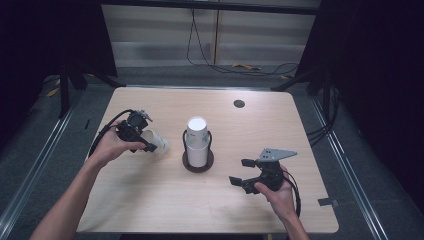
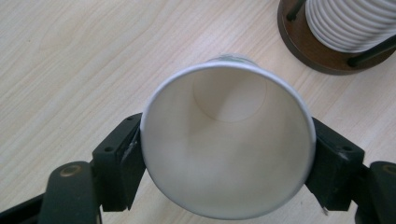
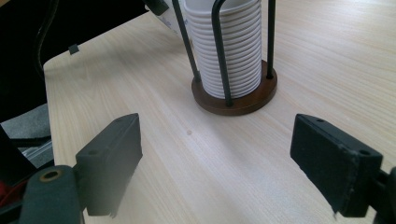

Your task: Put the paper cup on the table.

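Across the middle of the high view a light wooden table (image 1: 150, 210) is seen, with rounded corners and a small dark round hole (image 1: 239, 103) near its far edge. Near the table's centre a cup holder (image 1: 198, 161) is set: a dark round wooden base from which thin black rods rise around a stack of white paper cups (image 1: 196, 141), shown upright. In the right gripper view the ribbed rims of the stack (image 3: 229, 51) are seen between the rods, with the base (image 3: 236, 100) resting flat on the wood.

Toward the near right corner the right gripper (image 1: 243, 172) is held just above the table by the person's hand, well apart from the holder; its jaws are spread wide with only bare wood seen between them in the right gripper view.

Toward the left edge, beside the holder but not touching it, the left gripper (image 1: 145, 141) is held in the person's left hand. A single white paper cup (image 1: 156, 141) is clamped between its jaws, tipped on its side. In the left gripper view the cup's open mouth (image 2: 228, 144) is turned to the camera, its rim pressed slightly oval by the pads on either side, and the cup's bottom is pointed toward the table.
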